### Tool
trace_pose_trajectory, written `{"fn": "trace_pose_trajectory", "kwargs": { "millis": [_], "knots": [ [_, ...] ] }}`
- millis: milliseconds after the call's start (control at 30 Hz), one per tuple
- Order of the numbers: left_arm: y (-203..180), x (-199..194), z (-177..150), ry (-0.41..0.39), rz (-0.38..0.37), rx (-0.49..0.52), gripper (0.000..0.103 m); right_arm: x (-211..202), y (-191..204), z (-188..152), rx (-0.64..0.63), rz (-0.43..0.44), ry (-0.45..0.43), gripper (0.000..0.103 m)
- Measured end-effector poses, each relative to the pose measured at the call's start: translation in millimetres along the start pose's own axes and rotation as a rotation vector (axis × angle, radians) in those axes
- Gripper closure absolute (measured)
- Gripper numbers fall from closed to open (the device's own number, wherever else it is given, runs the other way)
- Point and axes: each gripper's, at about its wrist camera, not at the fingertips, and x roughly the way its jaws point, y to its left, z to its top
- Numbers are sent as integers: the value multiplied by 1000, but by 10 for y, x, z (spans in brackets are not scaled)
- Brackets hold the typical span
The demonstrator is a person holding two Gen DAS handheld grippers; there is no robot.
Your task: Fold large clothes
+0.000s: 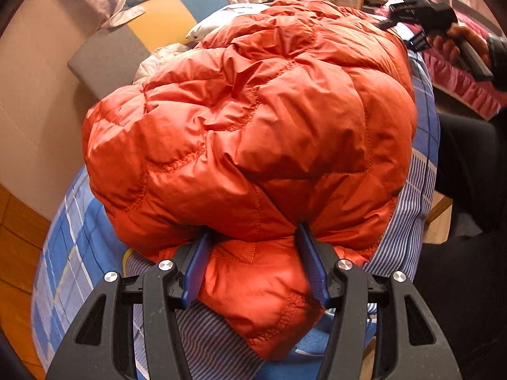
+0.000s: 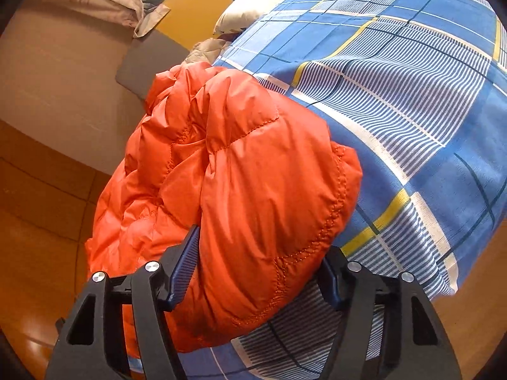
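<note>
The puffy, quilted orange down jacket (image 1: 247, 120) lies bunched on the blue plaid bedsheet (image 2: 412, 101). Both the left gripper (image 1: 253, 262) and the right gripper (image 2: 256, 262) have their jaws pinching its glossy, stitched folds.

A puffy orange quilted jacket (image 1: 247, 120) lies bunched on a bed covered with a blue plaid sheet (image 1: 63, 247), reaching to the bed's near edge. The left gripper (image 1: 253, 262) has its blue pads (image 1: 195, 272) pressed into a fold of the jacket at that edge, fabric bulging between them. Toward the bed's far right side, a hand (image 1: 456, 44) holds the right gripper (image 1: 412, 19) above the jacket; its jaws are too blurred to read.
</note>
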Motion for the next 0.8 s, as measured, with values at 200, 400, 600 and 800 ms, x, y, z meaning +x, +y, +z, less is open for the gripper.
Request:
{"fn": "trace_pose_trajectory", "kwargs": {
  "millis": [200, 400, 600, 800],
  "knots": [
    [-86, -20, 12, 4, 34, 40, 49, 0, 6, 1, -10, -8, 1, 39],
    [-85, -20, 7, 7, 56, 38, 50, 6, 4, 0, -12, -10, 3, 39],
    [-178, -46, 13, 19, 83, 34, 51, 12, 28, -25, -30, -14, 1, 39],
    [-247, -53, 18, 43, 91, 54, 51, 19, 27, -25, -37, -14, 3, 40]
  ]
}}
